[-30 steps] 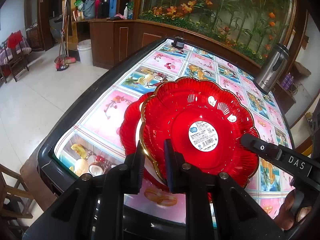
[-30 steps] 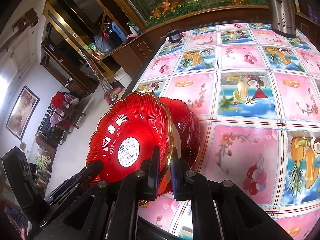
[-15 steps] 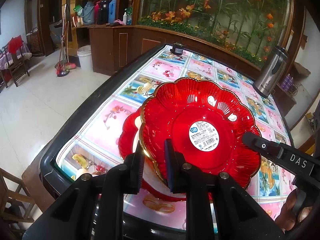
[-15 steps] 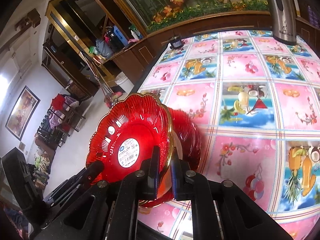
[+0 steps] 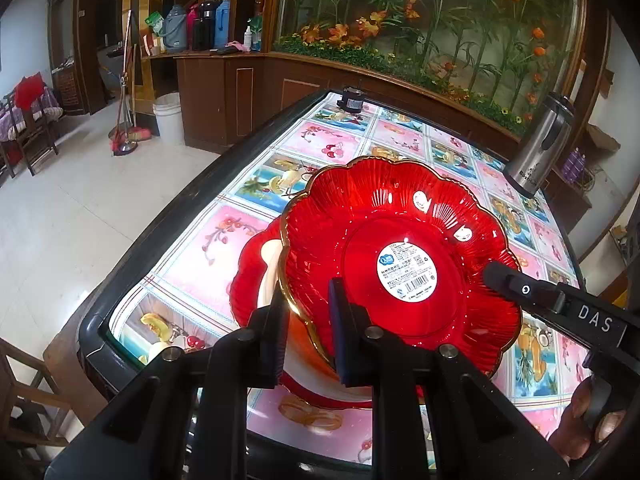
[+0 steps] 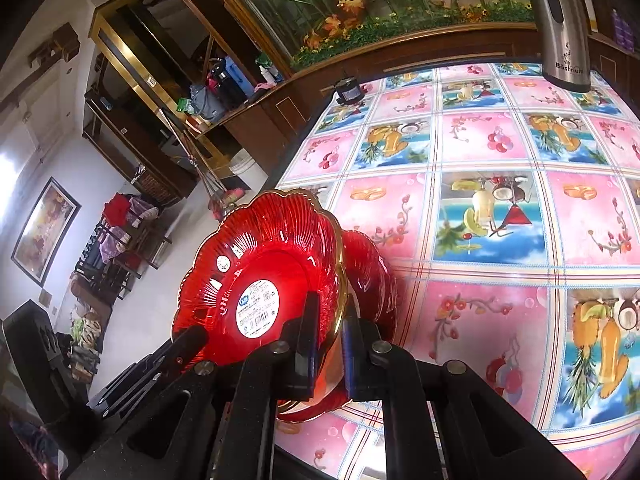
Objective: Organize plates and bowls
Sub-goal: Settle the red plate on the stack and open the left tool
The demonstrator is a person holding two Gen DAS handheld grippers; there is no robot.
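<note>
Left wrist view: left gripper point(image 5: 306, 332) is clamped on the near-left gilt rim of a red scalloped plate point(image 5: 400, 248), one finger under it, one on top, w/ the plate tilted up above a second red dish point(image 5: 248, 272) resting on the counter point(image 5: 192, 248). Barcode sticker sits at plate's centre; right gripper's black fingers point(image 5: 508, 280) reach in at plate's right rim, and a bit of a hand shows below them. Steel flask point(image 5: 540, 148) stands well beyond the plate, toward the counter's far right. Two-sided grip looks meant to keep the slick, wide plate level and stop it swinging. Right wrist view: right gripper point(image 6: 330, 340) is closed tight on the same plate's point(image 6: 260, 276) edge nearest this camera, plate tipped toward the floor side of the counter point(image 6: 480, 320); second dish point(image 6: 372, 276) lies just behind and under it, partly hidden. Left gripper's fingers point(image 6: 188, 344) hold the opposite rim. Flask point(image 6: 560, 24) is far beyond the plate. Judged: plate is being stacked onto, or lifted off, the lower dish — can't tell which.
</note>
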